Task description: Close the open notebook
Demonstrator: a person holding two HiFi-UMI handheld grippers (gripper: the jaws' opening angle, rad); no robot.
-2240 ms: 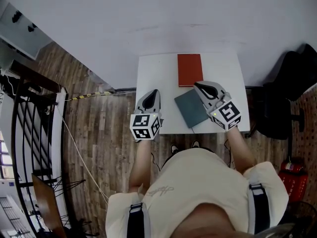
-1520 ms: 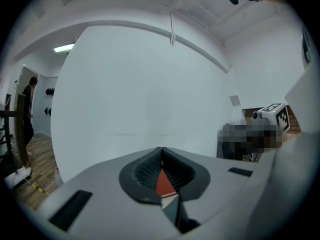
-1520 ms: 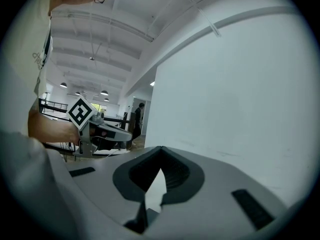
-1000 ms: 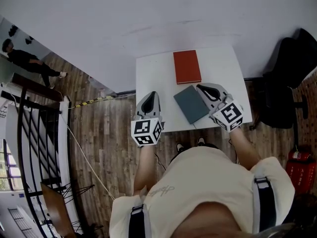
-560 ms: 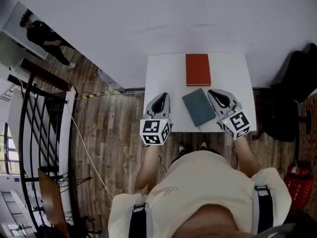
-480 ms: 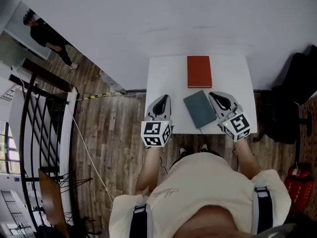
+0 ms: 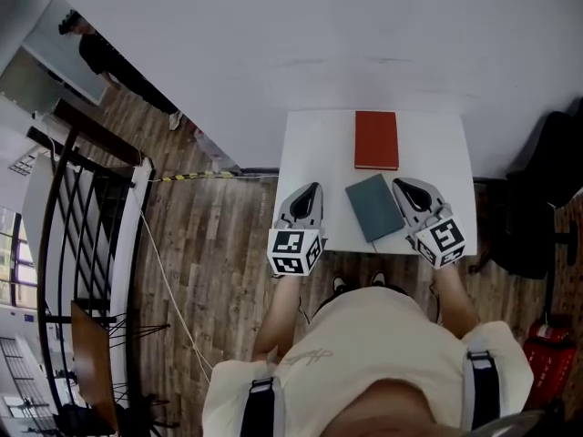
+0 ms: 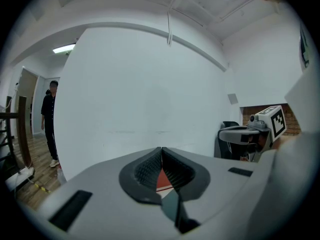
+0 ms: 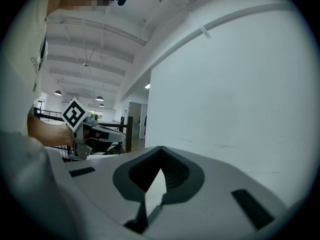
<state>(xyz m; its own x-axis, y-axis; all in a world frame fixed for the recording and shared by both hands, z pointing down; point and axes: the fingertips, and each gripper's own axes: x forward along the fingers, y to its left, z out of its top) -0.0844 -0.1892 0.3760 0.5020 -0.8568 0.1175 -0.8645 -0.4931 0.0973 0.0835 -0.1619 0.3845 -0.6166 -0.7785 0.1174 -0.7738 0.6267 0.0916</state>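
Observation:
Two closed notebooks lie on the small white table (image 7: 314, 144). The red notebook (image 7: 376, 140) is at the far edge, and its red cover shows through the jaw gap in the left gripper view (image 8: 161, 180). The grey-teal notebook (image 7: 374, 207) lies tilted near the front edge. My left gripper (image 7: 312, 187) hovers over the table's front left, shut and empty (image 8: 161, 149), well left of the teal notebook. My right gripper (image 7: 400, 183) sits just right of the teal notebook. Its jaws meet at the tip (image 9: 161, 148) with nothing held.
A black chair (image 7: 547, 180) stands right of the table and a red object (image 7: 547, 358) sits on the floor beyond it. A dark railing (image 7: 82, 244) runs along the left. A person (image 7: 118, 62) stands at the far left by the white wall.
The head camera has shifted, so the table sits further right and lower in view. Both grippers and both notebooks keep their places on the table. The person at the back left has walked on.

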